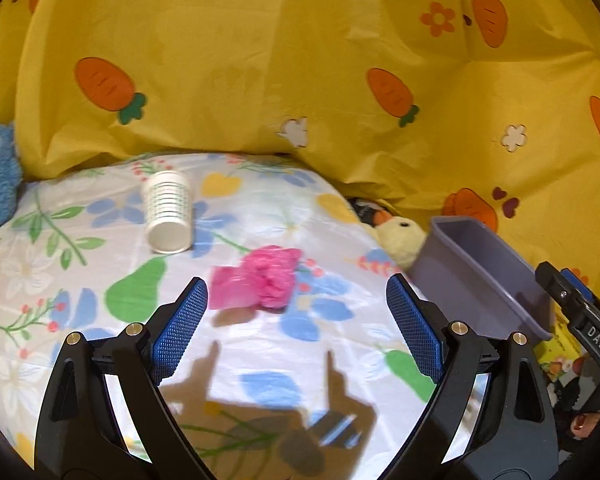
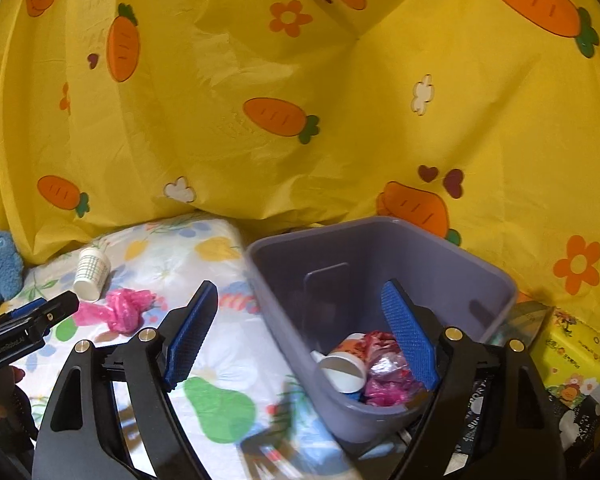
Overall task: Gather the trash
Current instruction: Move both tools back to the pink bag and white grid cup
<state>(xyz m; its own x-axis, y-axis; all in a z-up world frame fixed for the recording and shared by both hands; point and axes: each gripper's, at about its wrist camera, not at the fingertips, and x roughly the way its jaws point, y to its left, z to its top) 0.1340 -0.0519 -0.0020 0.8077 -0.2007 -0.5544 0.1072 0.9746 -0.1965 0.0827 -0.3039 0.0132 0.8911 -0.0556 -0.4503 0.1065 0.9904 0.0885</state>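
Pink wrapper [image 1: 260, 282] lies just beyond the left gripper's [image 1: 298, 308] spread fingers

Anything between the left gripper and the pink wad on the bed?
Nothing visible. The left gripper is open, with the pink plastic wad lying on the floral sheet just ahead of its fingertips. The paper cup lies farther back, off that line.

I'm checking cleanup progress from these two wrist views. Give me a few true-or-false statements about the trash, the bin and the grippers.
1. The paper cup lies on its side on the floral sheet. True.
2. The purple bin is empty. False: it holds a cup and crumpled wrappers.
3. The left gripper is shut on the pink wrapper. False: it is open, with the wrapper ahead of it.
4. The right gripper is open, holding nothing. True.
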